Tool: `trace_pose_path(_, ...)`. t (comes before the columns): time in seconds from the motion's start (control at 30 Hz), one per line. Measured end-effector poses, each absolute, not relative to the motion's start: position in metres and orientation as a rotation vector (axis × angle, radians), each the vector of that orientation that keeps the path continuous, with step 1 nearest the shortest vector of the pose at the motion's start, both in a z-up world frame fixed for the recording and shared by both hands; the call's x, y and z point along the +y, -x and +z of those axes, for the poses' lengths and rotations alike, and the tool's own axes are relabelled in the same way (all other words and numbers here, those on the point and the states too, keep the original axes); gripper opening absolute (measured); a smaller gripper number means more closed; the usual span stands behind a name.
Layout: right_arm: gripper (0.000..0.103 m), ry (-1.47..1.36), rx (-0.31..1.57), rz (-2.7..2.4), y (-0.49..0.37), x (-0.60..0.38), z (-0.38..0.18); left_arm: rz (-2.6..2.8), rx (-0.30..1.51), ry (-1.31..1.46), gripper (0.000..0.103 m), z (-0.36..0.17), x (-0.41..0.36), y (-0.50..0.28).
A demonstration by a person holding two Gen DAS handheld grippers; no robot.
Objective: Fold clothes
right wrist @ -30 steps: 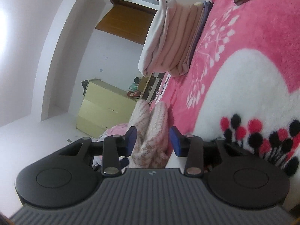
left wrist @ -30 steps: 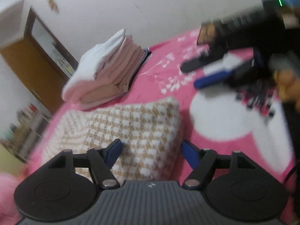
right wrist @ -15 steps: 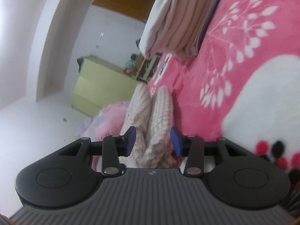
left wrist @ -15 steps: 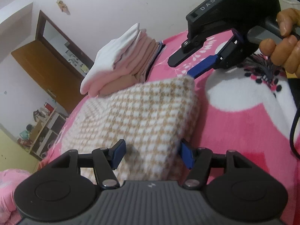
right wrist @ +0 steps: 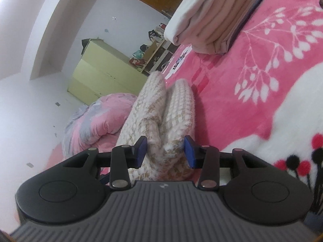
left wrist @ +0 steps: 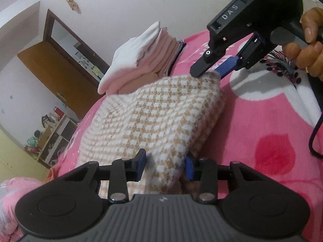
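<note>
The left hand-held gripper has its jaws closing, partly apart, with a bunched corner of the checked sweater between them; the right blue pad presses into the knit, while the left pad sits just beside the fabric, so contact on that side is hard to judge. The right hand-held gripper is likewise partly apart and clamped on another thick fold of the same sweater, both blue pads against the cloth. In the left wrist view the right hand-held gripper appears ahead and to the right, pinching the far corner of the sweater, with a hand wrapped round its grip. There is one sweater, beige and white in a small check, stretched between the two hand-held grippers and lifted partly off the bed, which is covered by one pink blanket with white shapes. Beyond the sweater, ahead of both hand-held grippers, lies one stack of folded clothes, white on top, pale pink layers beneath, and a dark edge at the bottom. Left of the right hand-held gripper lies one crumpled pink quilt, with one yellow-green cabinet behind it.
</note>
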State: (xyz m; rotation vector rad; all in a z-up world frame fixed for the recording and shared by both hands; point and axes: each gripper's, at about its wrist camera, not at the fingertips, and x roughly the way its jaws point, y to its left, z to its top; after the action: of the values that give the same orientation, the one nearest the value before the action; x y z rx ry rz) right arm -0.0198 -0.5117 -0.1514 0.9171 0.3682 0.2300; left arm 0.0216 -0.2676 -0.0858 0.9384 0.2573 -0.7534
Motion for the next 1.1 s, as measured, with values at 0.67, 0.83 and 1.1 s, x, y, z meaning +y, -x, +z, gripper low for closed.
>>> trace_pose_path(0.67, 0.045, -1.098, 0.319, 0.303, 0.011, -0.528, -0.152, -0.794, 0.315, -0.757, 0.055, -0.088, -0.273, -0.031)
trace_pose_path(0.83, 0.047, -1.119, 0.341, 0.297, 0.015, -0.525, -0.158, -0.742, 0.282, -0.641, 0.035, -0.073, -0.265, -0.032)
trace_pose_path(1.1, 0.051, -1.086, 0.340, 0.321, 0.004, -0.511, -0.154, -0.681, 0.308, -0.660, 0.049, -0.082, -0.258, -0.039)
